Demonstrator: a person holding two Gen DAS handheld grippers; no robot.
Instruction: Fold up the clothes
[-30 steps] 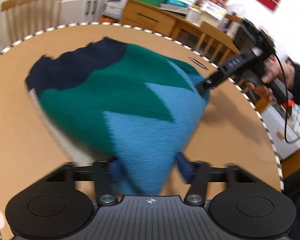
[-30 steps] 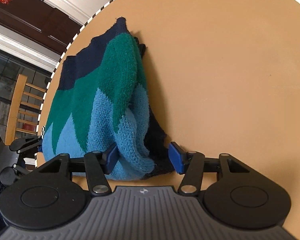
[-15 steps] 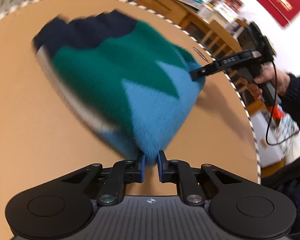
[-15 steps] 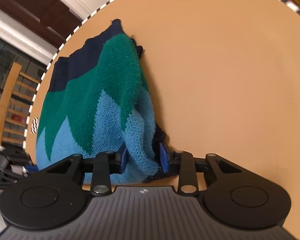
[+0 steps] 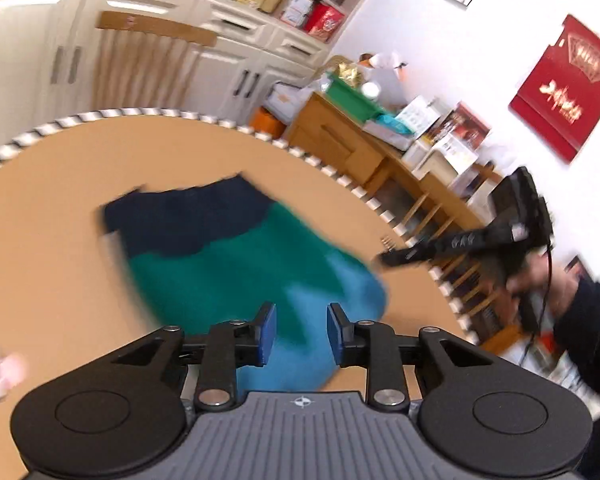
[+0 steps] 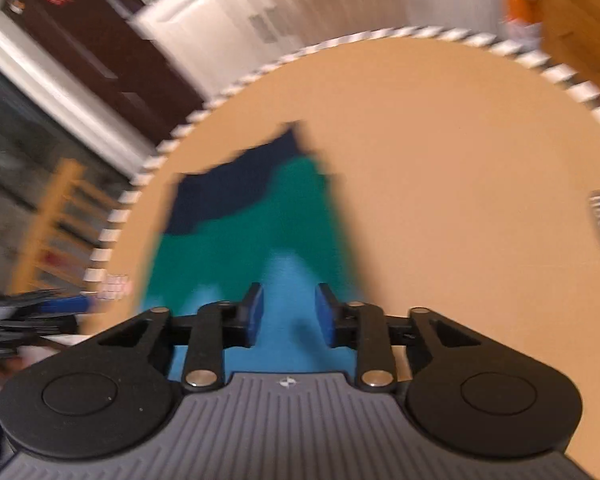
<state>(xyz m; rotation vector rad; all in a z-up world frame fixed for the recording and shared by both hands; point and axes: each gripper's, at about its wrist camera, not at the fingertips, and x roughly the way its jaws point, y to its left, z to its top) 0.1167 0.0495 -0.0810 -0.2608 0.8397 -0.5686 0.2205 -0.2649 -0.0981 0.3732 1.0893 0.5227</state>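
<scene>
A knitted sweater in navy, green and light blue [image 5: 240,264] lies folded on the round tan table [image 5: 60,208]. It also shows in the right wrist view [image 6: 252,232]. My left gripper [image 5: 301,334] is open and empty above the sweater's light blue near end. My right gripper [image 6: 288,316] is open and empty above the same light blue end. In the left wrist view the right gripper [image 5: 451,246] shows at the sweater's right, held by a hand. Both views are blurred by motion.
The table has a black-and-white striped rim [image 5: 331,172]. A wooden chair [image 5: 148,64] and white cabinets stand behind it. A cluttered wooden sideboard [image 5: 363,140] stands at the right. Another wooden chair [image 6: 56,224] is at the left in the right wrist view.
Both grippers were shut on the sweater's light blue end half a second ago. Both have opened, let it go and drawn back upward. The sweater has dropped flat on the table.
</scene>
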